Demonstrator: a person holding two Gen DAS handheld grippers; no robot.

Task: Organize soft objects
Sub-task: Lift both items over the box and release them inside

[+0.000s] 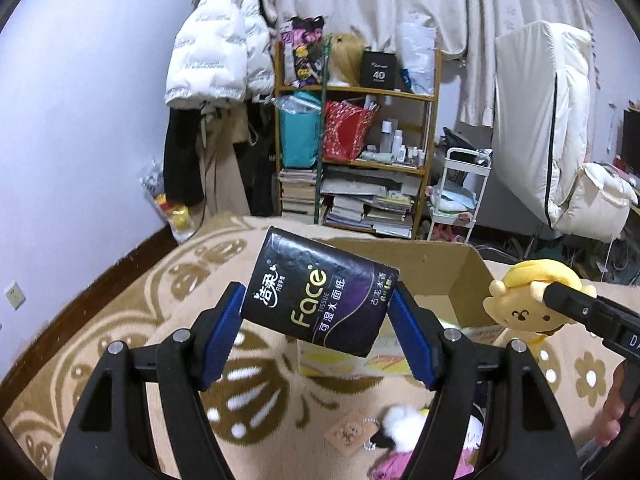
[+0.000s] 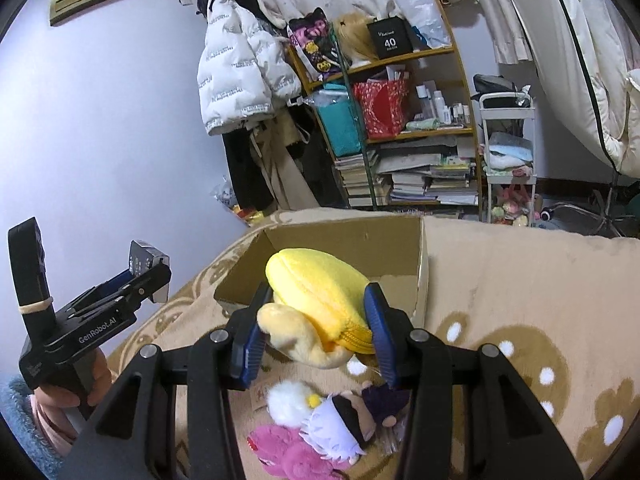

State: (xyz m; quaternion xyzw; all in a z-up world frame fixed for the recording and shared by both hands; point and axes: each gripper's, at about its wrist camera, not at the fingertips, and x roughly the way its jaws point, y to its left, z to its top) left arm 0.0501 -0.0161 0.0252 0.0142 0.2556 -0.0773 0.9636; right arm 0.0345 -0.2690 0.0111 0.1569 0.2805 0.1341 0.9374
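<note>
My left gripper is shut on a black tissue pack and holds it tilted in the air, near the open cardboard box on the patterned blanket. My right gripper is shut on a yellow plush toy and holds it in front of the same box. The toy also shows at the right of the left wrist view. The left gripper shows at the left of the right wrist view, with the pack's end between its jaws.
Several small plush toys lie on the beige flower-patterned blanket below my right gripper. Behind stand a cluttered wooden shelf, a white trolley and hanging coats.
</note>
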